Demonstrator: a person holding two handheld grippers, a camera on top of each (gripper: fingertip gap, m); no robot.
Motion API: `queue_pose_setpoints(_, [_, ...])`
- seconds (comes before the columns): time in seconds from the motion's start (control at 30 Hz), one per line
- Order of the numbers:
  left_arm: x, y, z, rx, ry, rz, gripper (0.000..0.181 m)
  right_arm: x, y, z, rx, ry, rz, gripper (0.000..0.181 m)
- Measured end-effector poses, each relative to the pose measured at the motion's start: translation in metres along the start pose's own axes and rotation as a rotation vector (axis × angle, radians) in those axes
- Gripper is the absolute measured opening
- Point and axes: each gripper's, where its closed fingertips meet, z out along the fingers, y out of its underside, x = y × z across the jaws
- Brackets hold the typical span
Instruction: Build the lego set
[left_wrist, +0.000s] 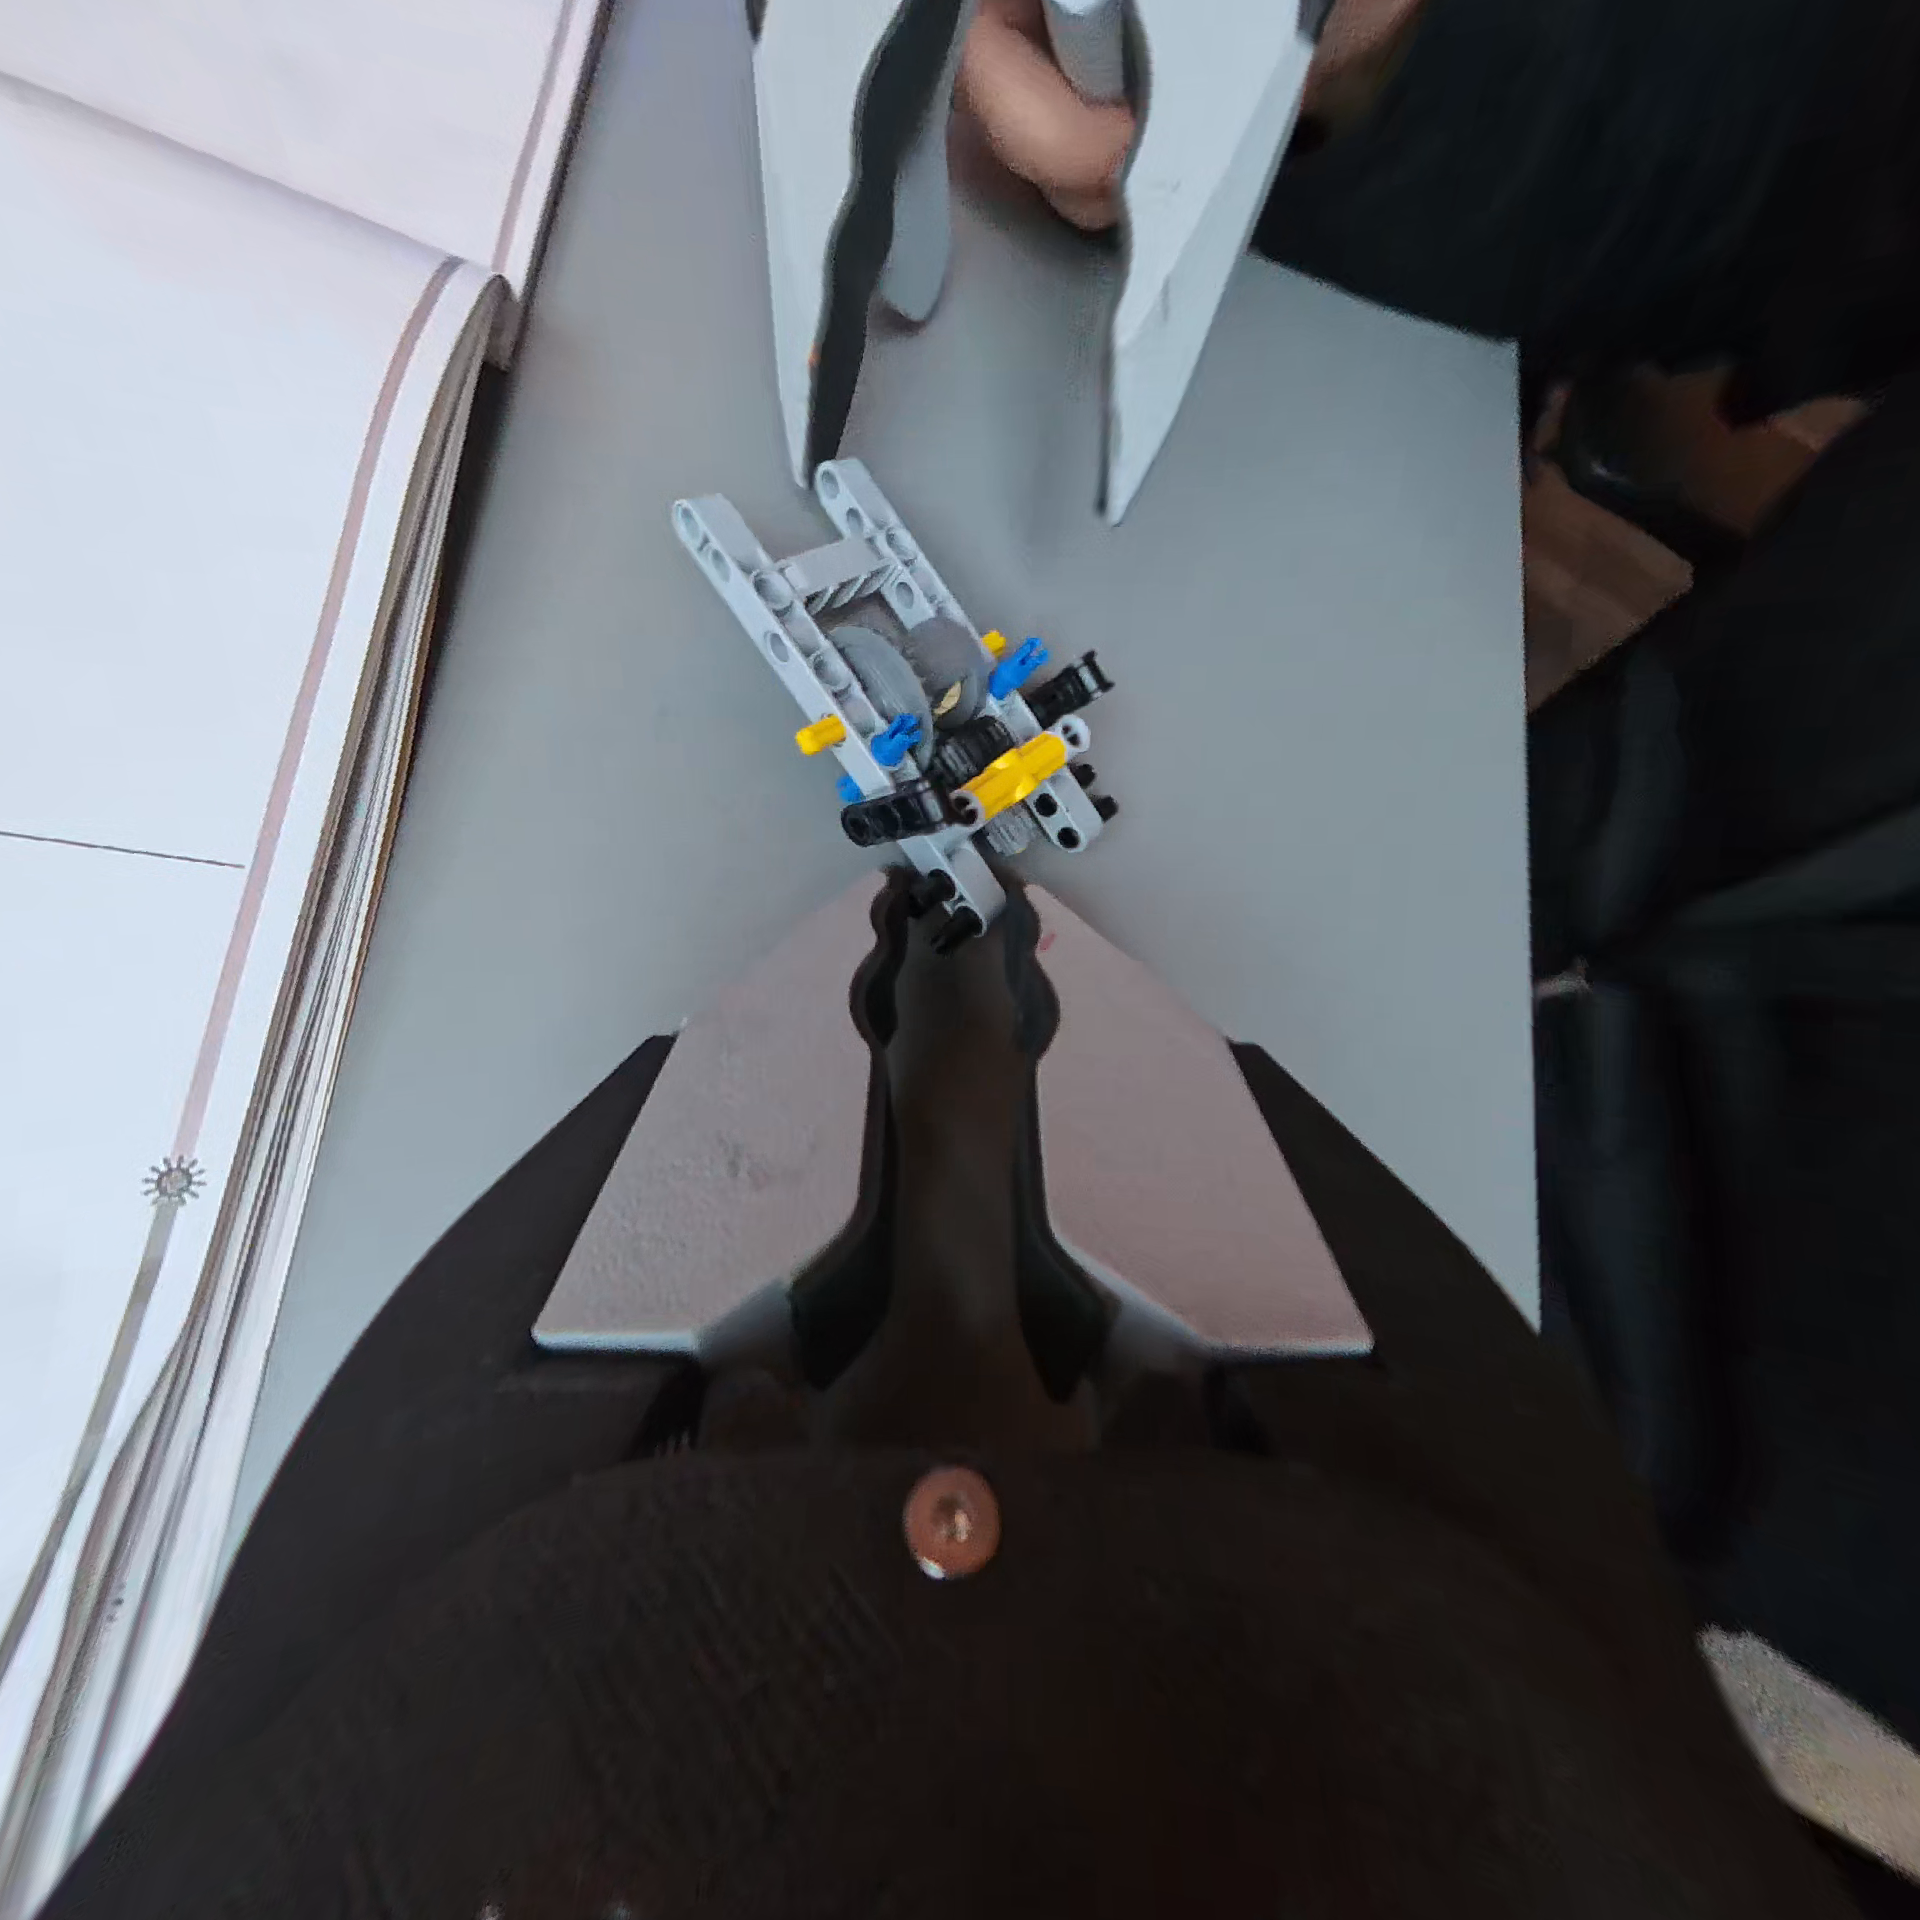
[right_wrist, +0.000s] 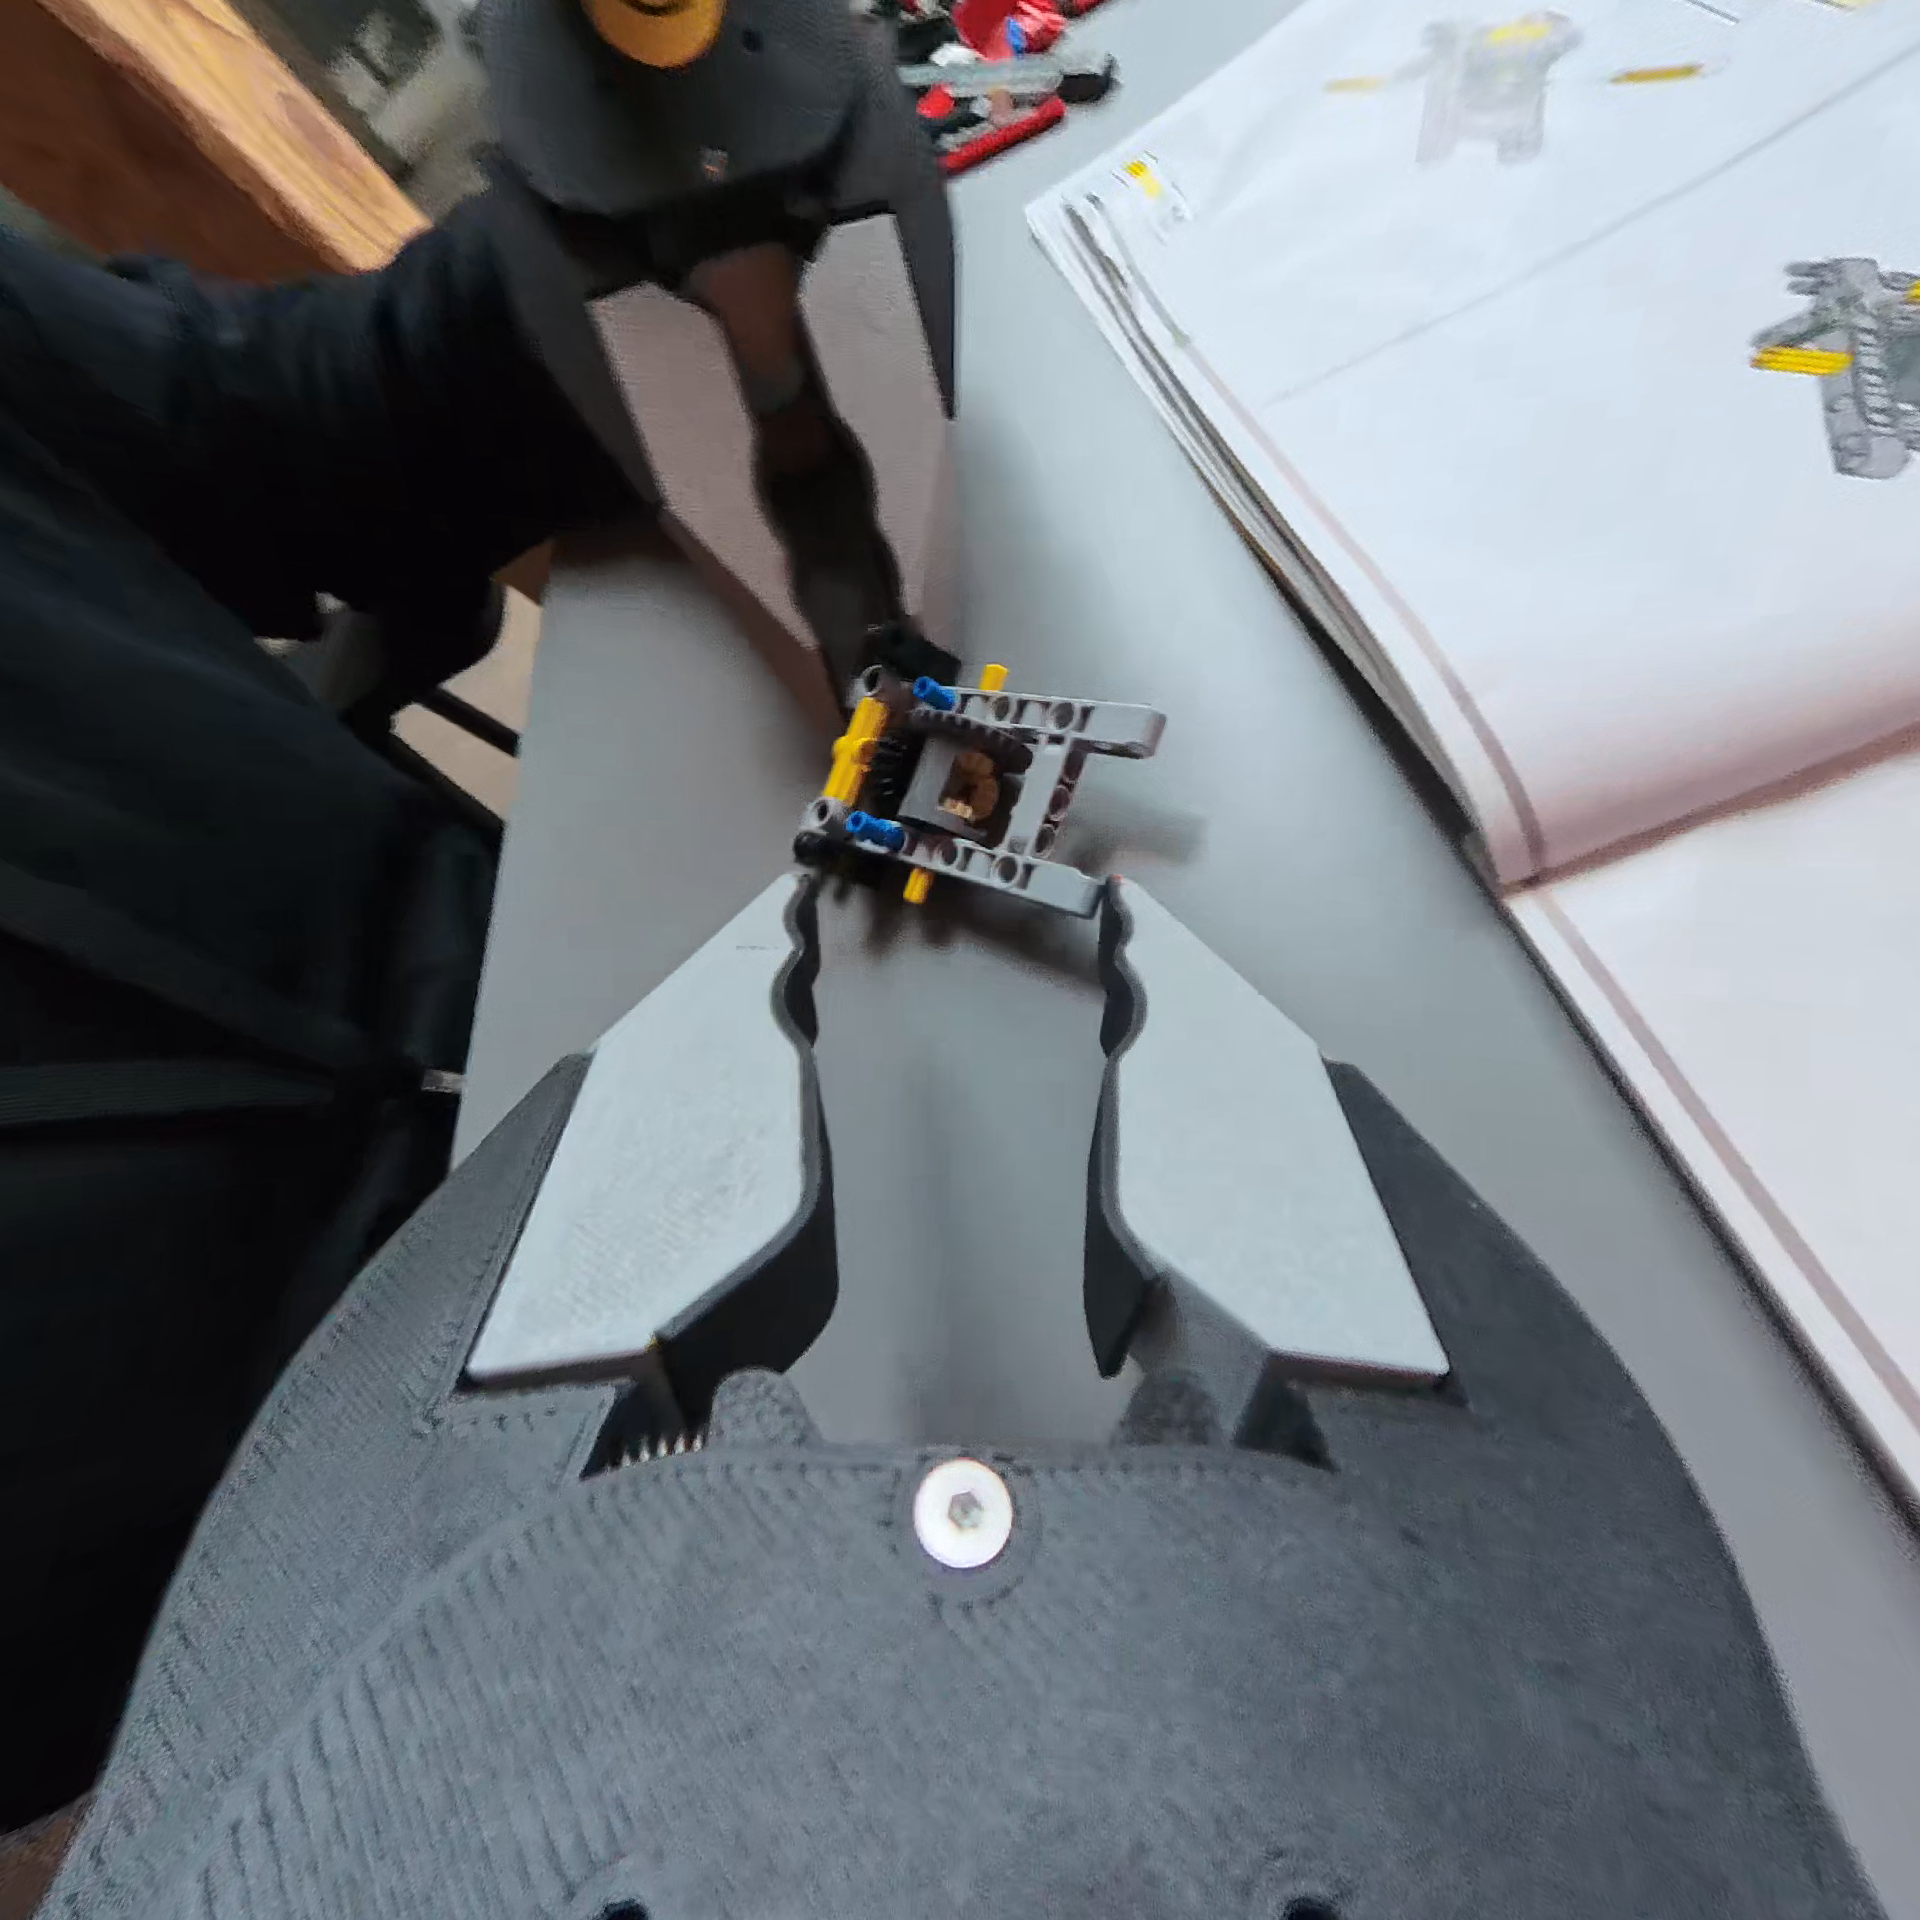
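grey table (left_wrist: 582, 644) under everything | open instruction booklet (right_wrist: 1558, 468) along its edge | my right gripper (right_wrist: 961, 914) spread wide, just short of the lego frame | my left gripper (left_wrist: 951, 914) pinched on the lego frame (left_wrist: 894, 675) at its black-pin end, above the table

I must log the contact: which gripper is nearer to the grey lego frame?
Left. The left gripper is shut on one end of the lego frame; the right gripper is open at its other end, not closed on it.

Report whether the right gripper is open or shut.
Open: the right gripper shows bare grey table between its grey fingers, tips just short of the grey lego frame assembly.
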Motion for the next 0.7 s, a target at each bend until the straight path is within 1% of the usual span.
queue_pose_setpoints(0.1, [0.004,0.004,-0.002,-0.028,0.077,0.026,0.016,-0.013,0.002,-0.004,0.031,-0.079,-0.002,0.052])
queue_pose_setpoints(0.17, [0.006,0.004,-0.003,-0.039,0.126,0.021,0.017,-0.017,0.001,-0.006,0.048,-0.103,0.013,0.052])
queue_pose_setpoints(0.23, [0.008,0.000,-0.004,-0.026,0.169,0.020,0.017,-0.011,0.002,-0.006,0.045,-0.060,0.008,0.047])
queue_pose_setpoints(0.27, [0.009,-0.006,-0.006,0.005,0.174,0.034,0.017,-0.008,0.002,-0.006,0.043,-0.035,0.003,0.045])
queue_pose_setpoints(0.33, [0.008,-0.015,-0.008,0.055,0.184,0.031,0.016,-0.005,-0.002,-0.007,0.065,-0.020,-0.001,0.048])
queue_pose_setpoints(0.4, [0.006,-0.016,-0.007,0.052,0.197,0.005,0.016,-0.003,-0.005,-0.010,0.092,-0.025,0.024,0.048])
queue_pose_setpoints(0.47, [0.009,-0.015,-0.006,0.035,0.226,0.006,0.016,-0.002,-0.007,-0.012,0.110,-0.049,0.055,0.051])
queue_pose_setpoints(0.5, [0.010,-0.012,-0.005,0.016,0.244,-0.004,0.016,-0.001,-0.007,-0.013,0.112,-0.051,0.063,0.049])
queue_pose_setpoints(0.57, [0.003,-0.004,0.001,-0.045,0.210,-0.048,0.017,0.003,-0.003,-0.012,0.088,-0.026,0.064,0.046])
queue_pose_setpoints(0.63, [0.004,-0.004,0.001,-0.043,0.194,-0.025,0.017,0.005,0.005,-0.007,0.028,0.003,0.058,0.046])
queue_pose_setpoints(0.7, [0.004,-0.002,0.000,-0.054,0.171,-0.039,0.017,0.006,0.013,-0.002,-0.031,0.036,0.040,0.044])
